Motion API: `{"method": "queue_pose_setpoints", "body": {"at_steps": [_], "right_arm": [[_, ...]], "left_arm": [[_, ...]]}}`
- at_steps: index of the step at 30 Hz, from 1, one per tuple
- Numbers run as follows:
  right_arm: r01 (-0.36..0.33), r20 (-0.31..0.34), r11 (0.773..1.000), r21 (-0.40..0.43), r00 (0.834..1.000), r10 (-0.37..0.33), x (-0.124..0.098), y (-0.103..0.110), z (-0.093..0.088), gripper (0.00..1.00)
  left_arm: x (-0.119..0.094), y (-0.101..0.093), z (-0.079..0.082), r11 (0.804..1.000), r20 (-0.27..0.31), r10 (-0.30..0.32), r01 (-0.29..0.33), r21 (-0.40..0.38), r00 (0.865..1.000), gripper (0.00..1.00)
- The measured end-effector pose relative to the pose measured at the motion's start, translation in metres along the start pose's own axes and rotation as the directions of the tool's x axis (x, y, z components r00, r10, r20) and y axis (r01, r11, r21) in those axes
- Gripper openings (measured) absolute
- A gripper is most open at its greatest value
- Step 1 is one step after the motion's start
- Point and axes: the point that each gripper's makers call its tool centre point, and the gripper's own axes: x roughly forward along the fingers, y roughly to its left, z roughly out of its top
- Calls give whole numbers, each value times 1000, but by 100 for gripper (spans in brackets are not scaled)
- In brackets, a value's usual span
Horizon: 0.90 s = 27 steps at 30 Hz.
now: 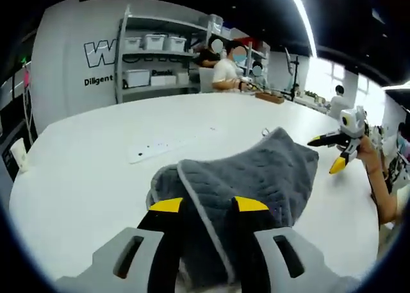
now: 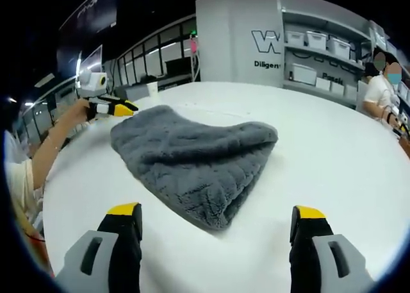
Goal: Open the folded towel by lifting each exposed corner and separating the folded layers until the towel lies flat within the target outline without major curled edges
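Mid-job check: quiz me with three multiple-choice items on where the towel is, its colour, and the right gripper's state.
1. The towel lies:
A. on a shelf
B. on the floor
C. on the white table

2. The towel's colour is:
A. grey
B. red
C. green

3. The right gripper is:
A. shut on the towel
B. open, holding nothing
C. shut on a cup

Answers:
1 C, as the right gripper view shows the towel resting on the tabletop.
2 A, as it looks grey in both views.
3 B, as its yellow-tipped jaws stand wide apart, short of the towel's near fold.
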Motion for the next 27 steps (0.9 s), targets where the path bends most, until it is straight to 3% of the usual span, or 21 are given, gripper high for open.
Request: {"method": "queue_pose_setpoints", "body": {"at_steps": [6,10,18,23,27], "right_arm": [[6,-10,1000,-5,1000,-6,1,-2,-1,96],[12,-15,1000,-5,1000,-12,0,-2,-3,96],[5,-13,1000,-1,1000,-5,0,-1,-3,96],[2,-13,1000,-3,1000,-2,0,0,-3,96],[2,-16,1000,-4,1000,-2,0,0,-3,96]], "left_arm": [[8,1,-17,999,-39,-21,19,-50,999,23],[12,-7,-32,1000,-75,-24,22,-20,997,14],[10,-2,-31,999,-59,50,-49,12,997,4],[3,2,-27,995,-44,98,-97,22,994,4],[-5,6,-33,991,-63,129,-128,24,990,4]]}}
